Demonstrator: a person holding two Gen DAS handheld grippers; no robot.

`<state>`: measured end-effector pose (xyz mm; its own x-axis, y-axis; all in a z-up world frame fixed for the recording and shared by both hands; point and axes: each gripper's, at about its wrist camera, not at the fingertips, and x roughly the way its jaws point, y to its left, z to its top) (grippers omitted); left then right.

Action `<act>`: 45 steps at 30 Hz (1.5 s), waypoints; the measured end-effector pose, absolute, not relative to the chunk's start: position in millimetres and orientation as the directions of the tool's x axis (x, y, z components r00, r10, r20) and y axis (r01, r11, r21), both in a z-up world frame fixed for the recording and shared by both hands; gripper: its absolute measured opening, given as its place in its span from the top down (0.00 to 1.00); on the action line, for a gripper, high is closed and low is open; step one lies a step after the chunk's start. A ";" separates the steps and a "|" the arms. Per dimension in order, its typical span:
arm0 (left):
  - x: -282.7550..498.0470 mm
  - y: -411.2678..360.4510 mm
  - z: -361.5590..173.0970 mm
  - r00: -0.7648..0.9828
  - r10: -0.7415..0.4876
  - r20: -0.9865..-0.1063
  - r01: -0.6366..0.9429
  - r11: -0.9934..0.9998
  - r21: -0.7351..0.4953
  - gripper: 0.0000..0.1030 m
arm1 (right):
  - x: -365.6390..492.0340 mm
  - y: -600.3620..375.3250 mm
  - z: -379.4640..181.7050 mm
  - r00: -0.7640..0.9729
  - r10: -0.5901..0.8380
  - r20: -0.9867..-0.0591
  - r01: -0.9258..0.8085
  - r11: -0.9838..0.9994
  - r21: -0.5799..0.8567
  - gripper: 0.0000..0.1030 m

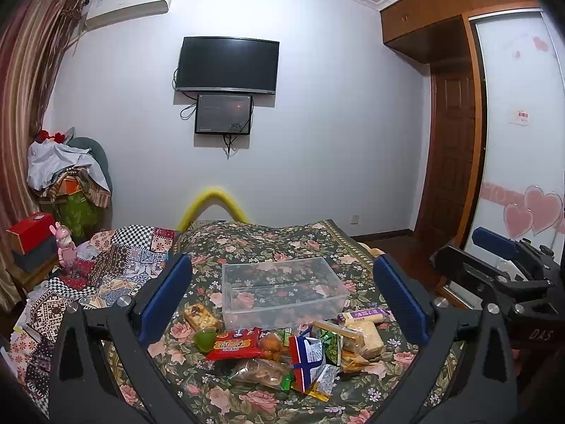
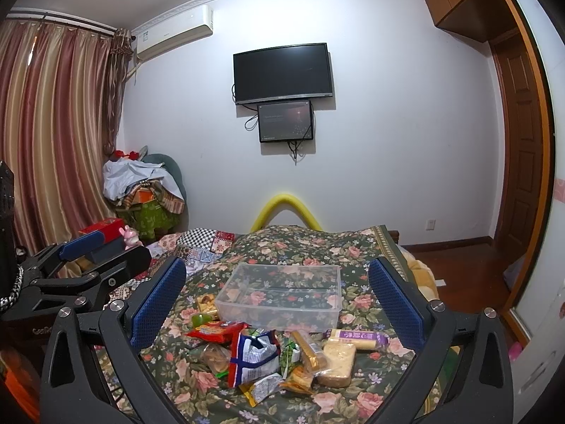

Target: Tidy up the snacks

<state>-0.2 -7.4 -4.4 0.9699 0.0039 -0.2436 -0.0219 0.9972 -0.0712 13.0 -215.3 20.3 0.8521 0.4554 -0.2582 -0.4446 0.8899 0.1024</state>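
Observation:
A clear plastic box [image 1: 282,291] [image 2: 280,295] sits empty on the floral bedspread. A pile of snack packets lies just in front of it: a red packet [image 1: 235,344] [image 2: 212,330], a red, white and blue bag [image 1: 307,357] [image 2: 252,353], a purple-wrapped roll [image 1: 362,316] [image 2: 356,337] and a pale cracker block [image 2: 339,357]. My left gripper [image 1: 282,300] is open and empty above the pile. My right gripper [image 2: 277,300] is open and empty, beside the left one. Each shows at the edge of the other's view.
The bed [image 2: 317,247] fills the foreground, with a patchwork quilt [image 1: 116,258] on its left side. A yellow curved foam bar [image 1: 213,201] stands at the bed's far end. Cluttered furniture stands at the left wall, a wardrobe [image 1: 522,141] at the right.

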 end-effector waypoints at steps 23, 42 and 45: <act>5.2 -6.2 -10.0 0.967 0.001 -0.254 -0.021 0.997 -0.075 0.00 | 13.1 -214.2 16.9 0.854 0.450 -0.260 -0.438 0.893 0.106 0.00; 76.1 32.0 -99.8 0.843 0.009 -0.539 -0.032 0.999 -0.033 0.00 | 75.2 -230.6 -51.2 0.780 0.379 -0.498 -0.369 0.921 0.123 0.02; 89.9 39.9 -123.8 0.794 -0.003 -0.607 -0.034 0.998 -0.050 0.00 | 85.8 -234.1 -71.4 0.740 0.368 -0.563 -0.359 0.924 0.132 0.05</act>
